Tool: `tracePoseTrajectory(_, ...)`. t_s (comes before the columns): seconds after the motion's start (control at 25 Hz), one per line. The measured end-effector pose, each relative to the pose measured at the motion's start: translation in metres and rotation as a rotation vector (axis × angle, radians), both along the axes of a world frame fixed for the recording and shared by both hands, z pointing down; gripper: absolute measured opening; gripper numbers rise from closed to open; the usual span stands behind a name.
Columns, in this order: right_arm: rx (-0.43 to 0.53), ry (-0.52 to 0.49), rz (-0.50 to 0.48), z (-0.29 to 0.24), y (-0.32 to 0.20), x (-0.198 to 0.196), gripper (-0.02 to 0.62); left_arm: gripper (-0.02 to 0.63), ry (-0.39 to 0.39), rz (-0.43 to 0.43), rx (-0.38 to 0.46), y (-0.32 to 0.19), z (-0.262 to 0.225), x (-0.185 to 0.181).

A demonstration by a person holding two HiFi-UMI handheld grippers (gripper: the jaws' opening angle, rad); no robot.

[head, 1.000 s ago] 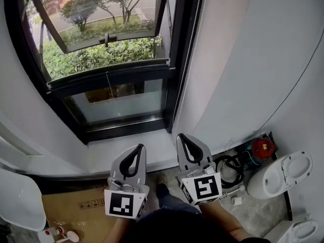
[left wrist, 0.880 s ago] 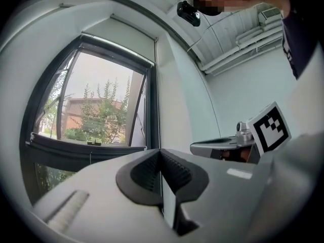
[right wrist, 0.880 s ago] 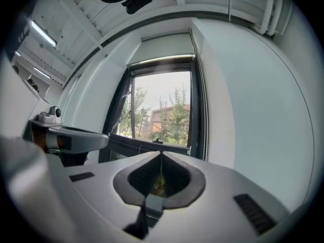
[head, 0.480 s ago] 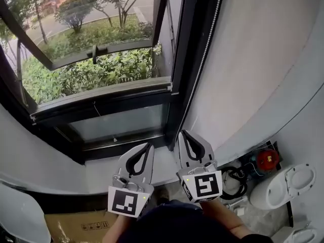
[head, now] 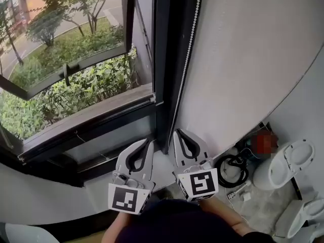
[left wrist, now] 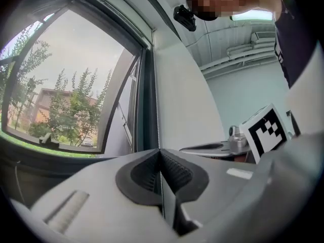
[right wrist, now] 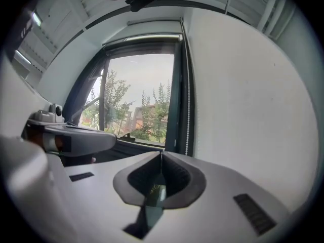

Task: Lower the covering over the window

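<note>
On the speckled grey floor [head: 259, 207] lie a coiled black cable [head: 232, 170] and a small white plug [head: 245, 197] — just beside them stands a white ceramic fixture [head: 284, 167].

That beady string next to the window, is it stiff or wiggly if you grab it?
Probably wiggly: the bead chain is a thin string of tiny beads hanging loose down the frame, so it should bend and swing. It looks light for its length. The small round beads might slip unless pinched tight.
</note>
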State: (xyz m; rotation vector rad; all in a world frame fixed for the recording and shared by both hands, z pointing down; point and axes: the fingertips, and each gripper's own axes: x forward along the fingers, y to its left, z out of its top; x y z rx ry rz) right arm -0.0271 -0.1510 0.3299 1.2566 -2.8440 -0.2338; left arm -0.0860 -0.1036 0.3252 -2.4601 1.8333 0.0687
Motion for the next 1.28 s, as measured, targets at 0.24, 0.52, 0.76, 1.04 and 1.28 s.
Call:
tracePoseTrajectory(0.24,-0.003,-0.006,0.079,-0.006,-0.012,-0.005,0.014,0.009,-0.042,0.119,0.028,-0.034,-0.007,0.000)
tracePoseTrajectory(0.52,-0.035,-0.094,0.186,-0.006,-0.043,-0.005,0.014,0.009,-0.043,0.198,0.033,-0.061,-0.006,-0.001)
tracePoseTrajectory(0.76,-0.112,-0.098,0.263,0.009,-0.071,-0.010,0.026,0.009,-0.036,0.220,0.035,-0.078,-0.006,-0.009)
tracePoseTrajectory(1.04,-0.133,-0.076,0.303,0.015,-0.097,-0.017,0.118,0.009,-0.007,0.229,0.032,-0.088,-0.004,-0.018)
tracePoseTrajectory(1.28,-0.148,-0.114,0.319,0.014,-0.109,-0.018,0.118,0.008,0.012,0.230,0.033,-0.087,-0.003,-0.022)
